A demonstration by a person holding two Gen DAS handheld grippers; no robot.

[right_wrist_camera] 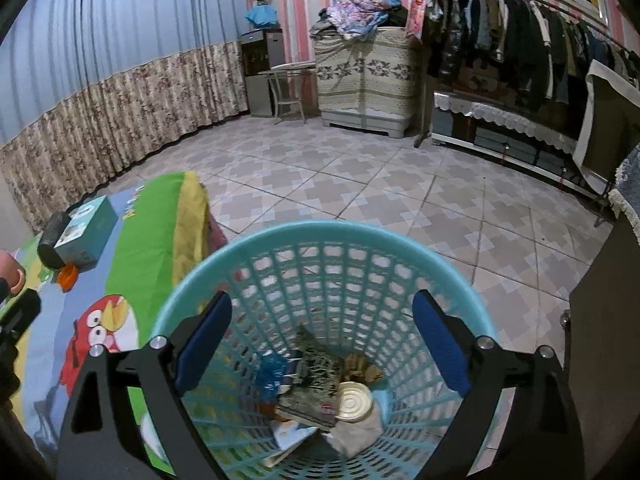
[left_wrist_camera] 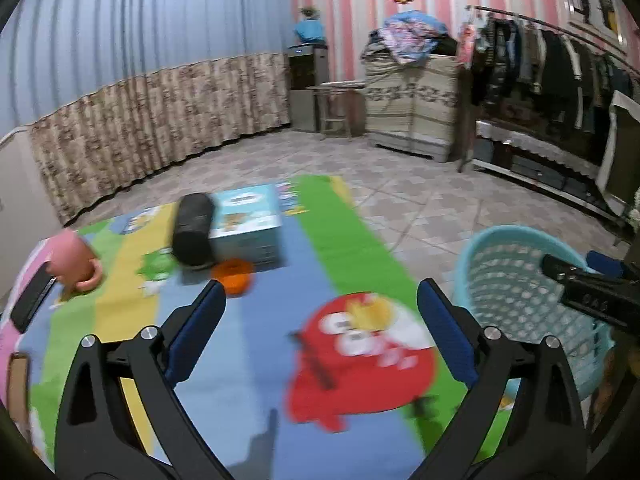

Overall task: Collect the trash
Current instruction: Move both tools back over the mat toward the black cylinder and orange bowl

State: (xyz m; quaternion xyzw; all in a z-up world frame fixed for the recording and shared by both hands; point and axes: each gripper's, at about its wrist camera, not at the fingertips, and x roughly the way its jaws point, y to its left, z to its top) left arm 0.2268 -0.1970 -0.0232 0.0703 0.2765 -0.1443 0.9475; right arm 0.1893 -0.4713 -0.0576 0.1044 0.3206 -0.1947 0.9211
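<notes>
Inside, turquoise lattice basket (right_wrist_camera: pixel 328 268), crumpled trash (right_wrist_camera: pixel 320 384).

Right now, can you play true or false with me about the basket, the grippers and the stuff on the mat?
1. The basket is empty. False: trash lies in its bottom, including a round lid.
2. The right gripper is open over the basket. True.
3. The left gripper holds the pink cup. False: it is open and holds nothing; the cup sits on the mat.
4. A black cylinder lies beside a light blue box. True.
5. The basket is red. False: it is light blue.
</notes>
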